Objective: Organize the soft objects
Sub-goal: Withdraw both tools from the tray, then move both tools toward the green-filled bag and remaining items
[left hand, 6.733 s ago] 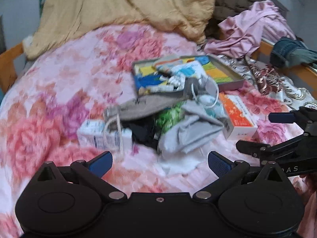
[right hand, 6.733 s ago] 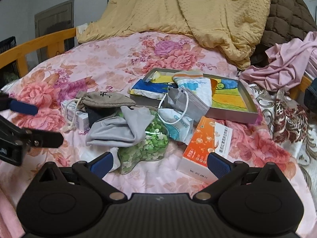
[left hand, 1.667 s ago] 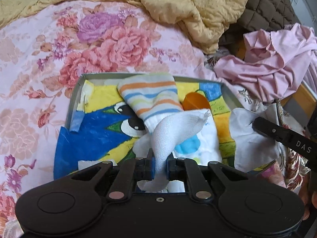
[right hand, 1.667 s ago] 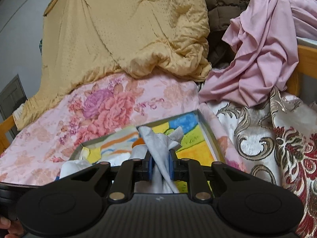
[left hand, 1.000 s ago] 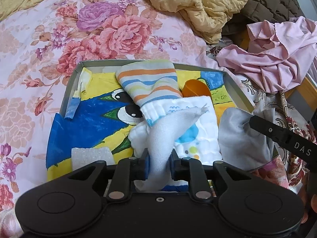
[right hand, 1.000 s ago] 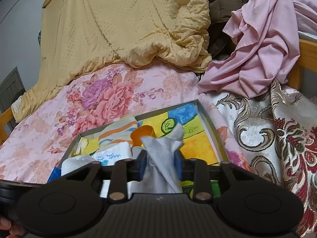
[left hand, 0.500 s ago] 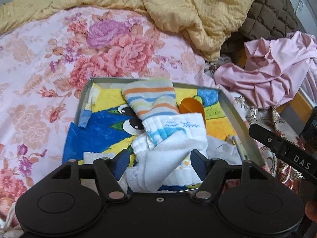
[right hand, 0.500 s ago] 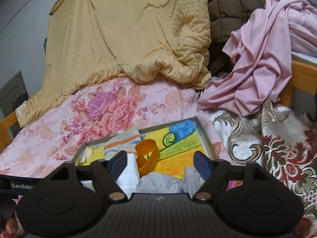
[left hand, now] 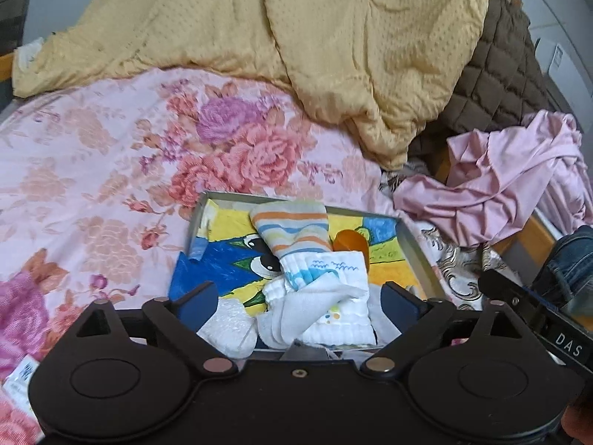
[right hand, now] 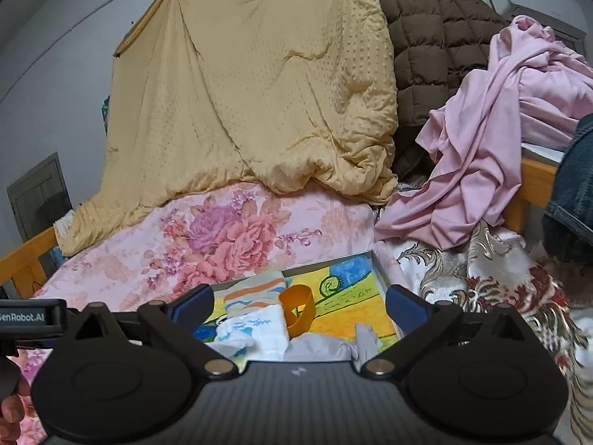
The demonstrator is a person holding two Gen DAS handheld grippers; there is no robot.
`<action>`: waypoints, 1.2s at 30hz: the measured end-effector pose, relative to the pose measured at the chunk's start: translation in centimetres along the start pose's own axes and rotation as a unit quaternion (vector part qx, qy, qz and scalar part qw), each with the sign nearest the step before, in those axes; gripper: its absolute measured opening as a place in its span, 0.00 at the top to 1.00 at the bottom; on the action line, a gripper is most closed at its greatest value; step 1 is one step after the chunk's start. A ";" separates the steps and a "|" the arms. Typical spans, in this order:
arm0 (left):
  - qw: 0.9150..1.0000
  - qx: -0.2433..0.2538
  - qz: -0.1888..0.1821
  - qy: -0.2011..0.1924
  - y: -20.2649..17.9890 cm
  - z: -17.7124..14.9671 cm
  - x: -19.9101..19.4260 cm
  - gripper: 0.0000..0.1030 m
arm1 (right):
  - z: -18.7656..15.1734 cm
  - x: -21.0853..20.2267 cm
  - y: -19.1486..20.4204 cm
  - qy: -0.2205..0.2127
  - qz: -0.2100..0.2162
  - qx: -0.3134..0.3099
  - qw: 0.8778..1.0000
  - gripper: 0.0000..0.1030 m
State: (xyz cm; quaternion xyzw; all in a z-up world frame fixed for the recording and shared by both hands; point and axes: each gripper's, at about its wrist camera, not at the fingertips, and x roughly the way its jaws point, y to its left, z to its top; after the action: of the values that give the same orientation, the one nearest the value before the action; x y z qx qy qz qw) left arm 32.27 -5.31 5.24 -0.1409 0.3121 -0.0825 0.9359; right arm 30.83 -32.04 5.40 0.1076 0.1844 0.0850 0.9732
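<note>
Inside the tray (left hand: 415, 248) on the bed, the striped sock (left hand: 292, 228), white cloths (left hand: 326, 296) and grey cloth (right hand: 318, 346) already lie together (placing looks done), both grippers' (left hand: 298, 302) (right hand: 298, 309) jaws opening, nothing gripped.

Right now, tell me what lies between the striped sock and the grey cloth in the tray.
The orange band and the white folded cloth lie between the striped sock and the grey cloth; the right wrist view shows it best.

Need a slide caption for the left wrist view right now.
Left claw opening above the white cloth lying in the painted tray on the floral bedspread.
</note>
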 end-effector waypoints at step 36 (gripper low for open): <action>0.999 0.024 0.024 -0.023 2.3 -9.7 -13.6 0.01 | -5.5 -13.3 4.5 0.010 -0.001 -0.031 0.999 0.00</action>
State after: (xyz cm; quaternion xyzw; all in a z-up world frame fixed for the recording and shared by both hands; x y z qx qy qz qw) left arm 15.74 -1.86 4.71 -0.1126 0.2913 -0.0638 0.9478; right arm 16.04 -29.49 6.01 0.0765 0.1912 0.0910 0.9743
